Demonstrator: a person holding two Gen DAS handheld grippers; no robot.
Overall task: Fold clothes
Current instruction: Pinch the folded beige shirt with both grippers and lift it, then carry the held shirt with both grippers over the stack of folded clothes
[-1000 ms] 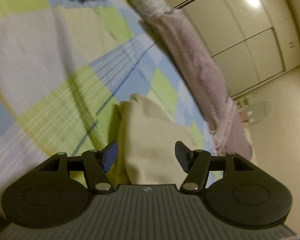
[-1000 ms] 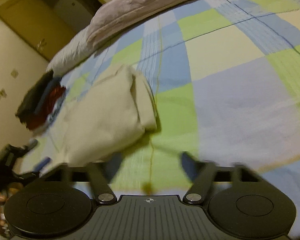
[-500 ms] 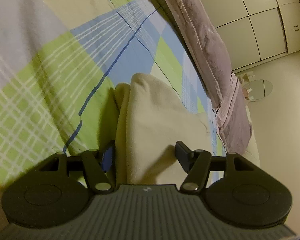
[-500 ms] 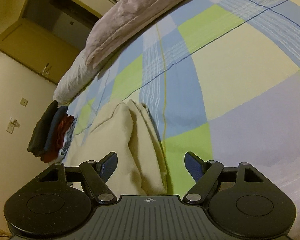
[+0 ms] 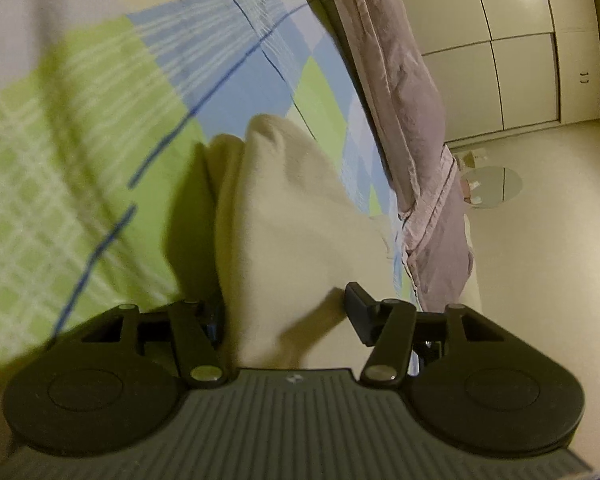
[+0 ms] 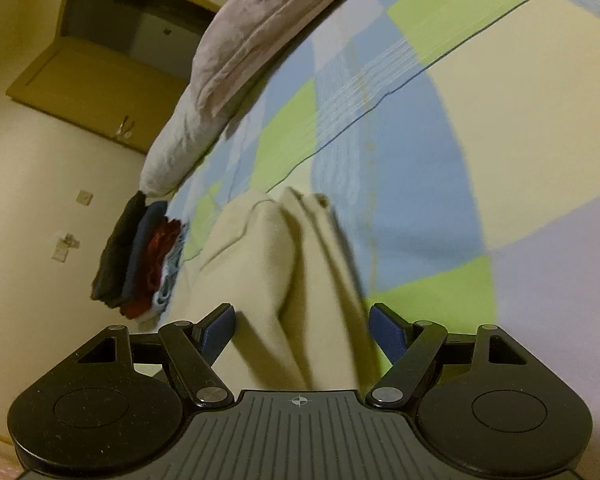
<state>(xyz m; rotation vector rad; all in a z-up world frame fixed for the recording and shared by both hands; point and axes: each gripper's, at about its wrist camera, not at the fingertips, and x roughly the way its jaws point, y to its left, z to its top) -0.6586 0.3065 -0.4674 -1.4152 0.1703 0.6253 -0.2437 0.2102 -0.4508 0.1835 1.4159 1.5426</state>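
Note:
A cream folded garment [image 5: 292, 216] lies on the checked blue, green and cream bedsheet [image 5: 80, 140]. My left gripper [image 5: 286, 316] is open and straddles the garment's near end, with the cloth between the fingers; the left finger is mostly hidden behind the fabric. In the right wrist view the same cream garment [image 6: 268, 272] shows its stacked folded layers, and my right gripper [image 6: 302, 326] is open around its near edge, blue pads on either side.
A mauve duvet [image 5: 404, 112] is bunched along the far side of the bed [image 6: 256, 40]. A stack of folded dark, red and patterned clothes [image 6: 140, 256] sits at the bed's edge. Wardrobe doors [image 5: 512, 48] and a round mirror [image 5: 492, 186] lie beyond.
Both grippers have moved in closer over the cream garment, which now fills the space between each pair of open fingers. The cloth itself lies where it did.

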